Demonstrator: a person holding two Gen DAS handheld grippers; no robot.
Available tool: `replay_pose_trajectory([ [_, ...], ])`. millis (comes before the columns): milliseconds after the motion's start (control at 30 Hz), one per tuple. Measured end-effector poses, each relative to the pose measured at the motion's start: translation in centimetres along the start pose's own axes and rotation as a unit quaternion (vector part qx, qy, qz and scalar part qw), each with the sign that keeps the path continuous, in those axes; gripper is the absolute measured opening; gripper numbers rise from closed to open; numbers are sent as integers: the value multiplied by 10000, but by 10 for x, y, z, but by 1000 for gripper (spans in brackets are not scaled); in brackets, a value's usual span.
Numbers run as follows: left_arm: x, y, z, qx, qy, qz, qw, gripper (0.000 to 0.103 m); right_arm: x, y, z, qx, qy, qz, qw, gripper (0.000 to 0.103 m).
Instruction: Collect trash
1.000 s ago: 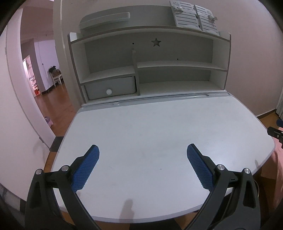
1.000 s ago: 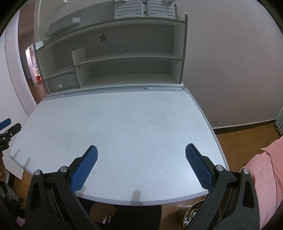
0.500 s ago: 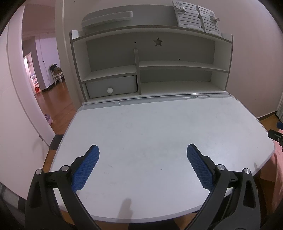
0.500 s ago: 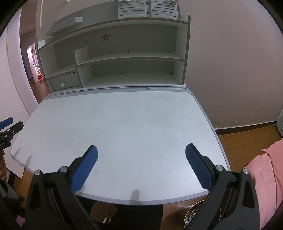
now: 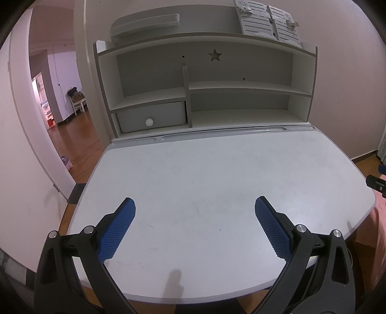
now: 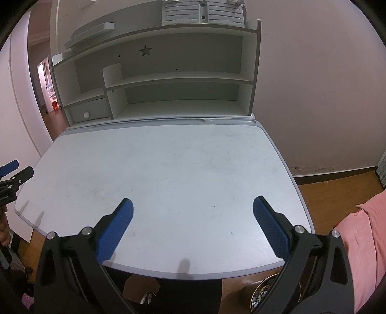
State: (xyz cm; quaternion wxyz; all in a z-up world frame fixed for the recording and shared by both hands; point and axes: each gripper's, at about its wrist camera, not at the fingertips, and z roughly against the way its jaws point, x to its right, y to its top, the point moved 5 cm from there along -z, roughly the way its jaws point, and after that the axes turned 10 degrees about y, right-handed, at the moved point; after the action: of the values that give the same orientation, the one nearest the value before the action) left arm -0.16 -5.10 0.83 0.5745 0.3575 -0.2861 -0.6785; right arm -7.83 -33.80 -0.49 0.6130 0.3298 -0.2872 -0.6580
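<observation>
The left tool (image 5: 194,205) is held above the near edge of the counter (image 5: 217,174), its blue pads (image 5: 115,231) spread wide apart with nothing between them. The right tool (image 6: 192,205) is held likewise over the near right part of the counter (image 6: 168,169), its pads (image 6: 270,224) also wide apart and gripping nothing.

No trash can be seen on the counter top in either view. A round tin (image 6: 267,294) with small mixed contents is seen on the floor at 5 o'clock in the right wrist view, just under the counter's near edge; what it holds cannot be told. A pink cloth (image 6: 361,241) is seen at 4 o'clock there.

At 12 o'clock a shelf unit (image 5: 205,84) with a star cutout (image 5: 214,55) is set at the counter's far edge. A closed drawer (image 5: 150,116) with a round knob is fitted in its lower left bay. A slatted stand (image 5: 267,19) is laid on its top.
</observation>
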Motion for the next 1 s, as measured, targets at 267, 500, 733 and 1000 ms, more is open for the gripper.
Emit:
replay_pose_trajectory([
  [267, 1, -2, -1, -29, 0, -5, 10000, 96, 1, -1, 2, -13, 25, 24, 10000, 96],
  [500, 3, -2, -1, -34, -7, -18, 10000, 96, 1, -2, 3, -16, 26, 36, 10000, 96],
  [733, 4, -3, 0, -49, -12, -31, 10000, 96, 2, -2, 4, -24, 49, 49, 10000, 96],
  [1000, 6, -4, 1, -57, -1, -32, 10000, 96, 2, -2, 5, -21, 51, 67, 10000, 96],
])
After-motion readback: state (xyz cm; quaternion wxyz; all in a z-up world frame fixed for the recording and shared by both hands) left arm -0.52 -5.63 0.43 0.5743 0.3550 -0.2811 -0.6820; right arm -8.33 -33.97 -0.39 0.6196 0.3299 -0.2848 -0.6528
